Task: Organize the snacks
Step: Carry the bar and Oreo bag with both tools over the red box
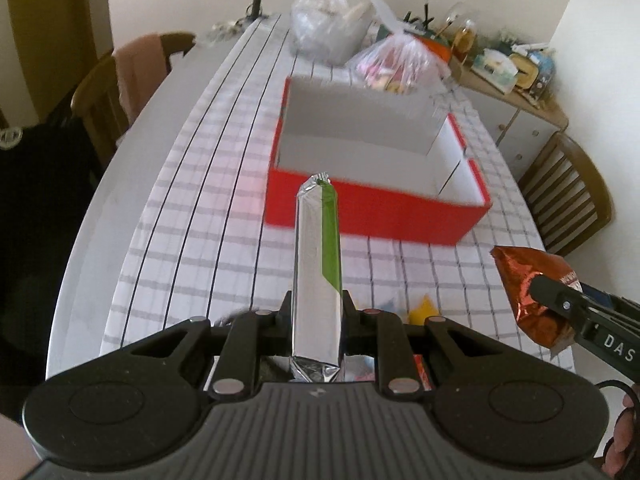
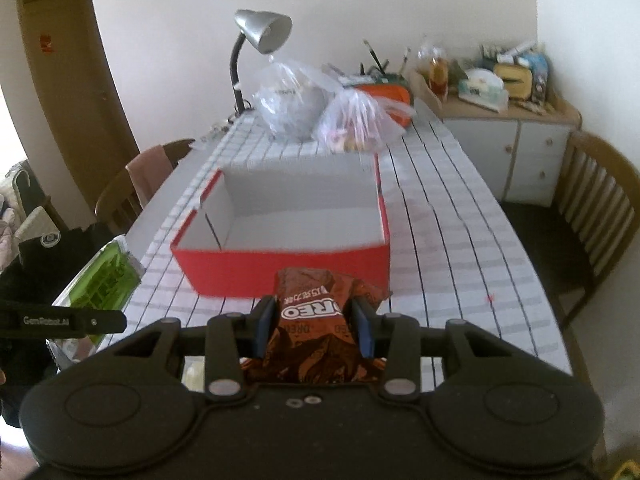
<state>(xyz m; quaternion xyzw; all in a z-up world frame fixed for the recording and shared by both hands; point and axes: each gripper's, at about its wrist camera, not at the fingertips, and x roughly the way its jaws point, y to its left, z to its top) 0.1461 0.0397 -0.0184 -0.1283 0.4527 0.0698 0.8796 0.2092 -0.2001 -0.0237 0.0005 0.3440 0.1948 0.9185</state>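
Red box (image 1: pixel 376 212) ahead on tabletop (image 1: pixel 192 240), empty | left gripper (image 1: pixel 316 308) jaws clamp foil bar (image 1: pixel 316 264) | right gripper (image 2: pixel 314 320) jaws grasp Oreo pack (image 2: pixel 316 332) | you: clear the rim, lay each flat, sides apart.

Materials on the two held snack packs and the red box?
Silver-and-green snack pack: looks like metallised foil film, shiny with creases. Brown Oreo pack: glossy crinkled plastic or foil film. Red box: likely matte cardboard, white inside, with folded slotted walls.
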